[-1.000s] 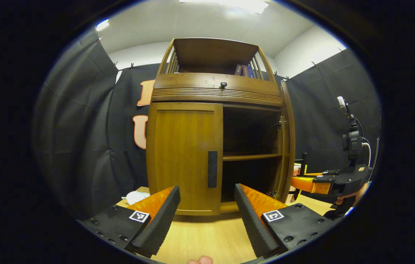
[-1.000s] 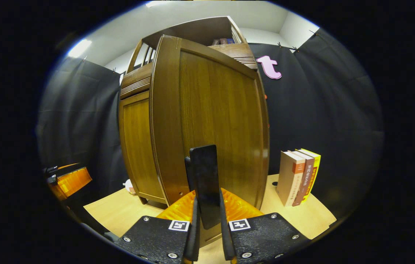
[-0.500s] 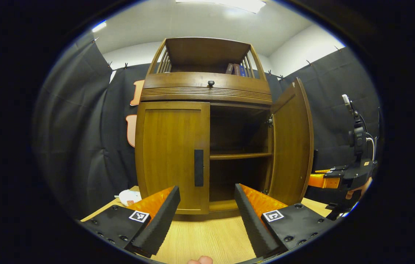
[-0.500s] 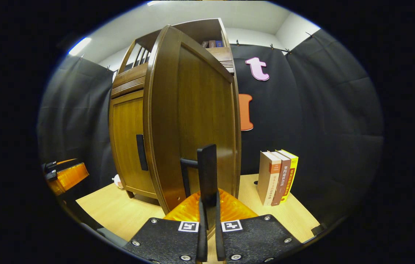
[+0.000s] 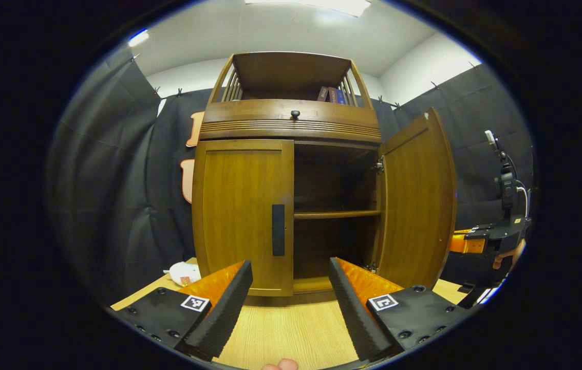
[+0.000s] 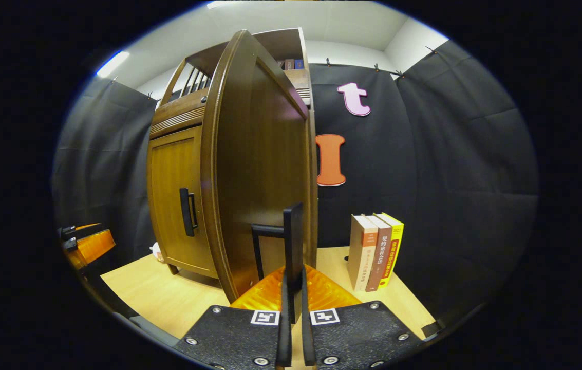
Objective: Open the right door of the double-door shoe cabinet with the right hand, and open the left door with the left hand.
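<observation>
On pale wood table (image 5: 291, 329), left tongs (image 5: 291, 303) gape; right tongs (image 6: 292, 303) clench door handle (image 6: 293, 241).

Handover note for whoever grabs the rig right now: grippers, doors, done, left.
Right gripper: shut on the right door's handle; right door swung wide open.
Left gripper: open, empty, hovering over the table in front of the cabinet, short of the left door's handle.
Left door: closed.
Done: right door.
Left: release the right handle; close the left gripper on the left handle and pull that door open.
</observation>
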Motion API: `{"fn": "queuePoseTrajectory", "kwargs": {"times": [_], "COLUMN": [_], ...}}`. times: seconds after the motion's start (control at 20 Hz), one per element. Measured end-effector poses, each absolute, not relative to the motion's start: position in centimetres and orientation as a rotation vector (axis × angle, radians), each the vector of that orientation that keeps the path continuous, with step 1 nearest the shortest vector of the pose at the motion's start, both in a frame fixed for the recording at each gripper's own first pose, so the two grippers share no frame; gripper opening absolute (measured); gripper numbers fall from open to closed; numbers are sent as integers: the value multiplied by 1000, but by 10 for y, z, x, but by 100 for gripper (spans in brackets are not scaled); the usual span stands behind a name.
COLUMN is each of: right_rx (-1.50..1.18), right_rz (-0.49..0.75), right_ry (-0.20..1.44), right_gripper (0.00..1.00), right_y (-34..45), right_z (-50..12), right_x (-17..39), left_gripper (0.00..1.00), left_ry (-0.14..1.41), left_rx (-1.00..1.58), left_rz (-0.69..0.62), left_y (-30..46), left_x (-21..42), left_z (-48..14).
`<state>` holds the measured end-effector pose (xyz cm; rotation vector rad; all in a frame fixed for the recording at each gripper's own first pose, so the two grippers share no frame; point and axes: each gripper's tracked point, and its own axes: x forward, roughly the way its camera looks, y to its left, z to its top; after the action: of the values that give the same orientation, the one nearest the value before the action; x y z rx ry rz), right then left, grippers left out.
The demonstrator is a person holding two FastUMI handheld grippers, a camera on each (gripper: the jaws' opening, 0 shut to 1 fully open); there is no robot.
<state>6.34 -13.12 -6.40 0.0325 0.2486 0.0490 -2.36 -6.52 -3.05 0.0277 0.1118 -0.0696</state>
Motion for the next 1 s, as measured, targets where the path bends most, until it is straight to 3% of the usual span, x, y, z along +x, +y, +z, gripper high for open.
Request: {"fn": "queuePoseTrajectory", "kwargs": {"times": [0.6,0.95,1.0], "right_rx": [67,61,74], "right_rz": [102,51,57], "right_ry": [220,248,256], "right_gripper": [7,3,12], "right_y": [-173,-202,-202], "right_z": [-65,-78,-82], "right_x": [66,45,37], "left_gripper": [94,97,99], "left_ry": [145,156,158], "left_rx": [61,47,39], "left_rz": [-98,-118,-123], "left_y": [-72,-74,-75], "left_x": [-31,-33,-32], "left_z": [-37,-37,-37]}}
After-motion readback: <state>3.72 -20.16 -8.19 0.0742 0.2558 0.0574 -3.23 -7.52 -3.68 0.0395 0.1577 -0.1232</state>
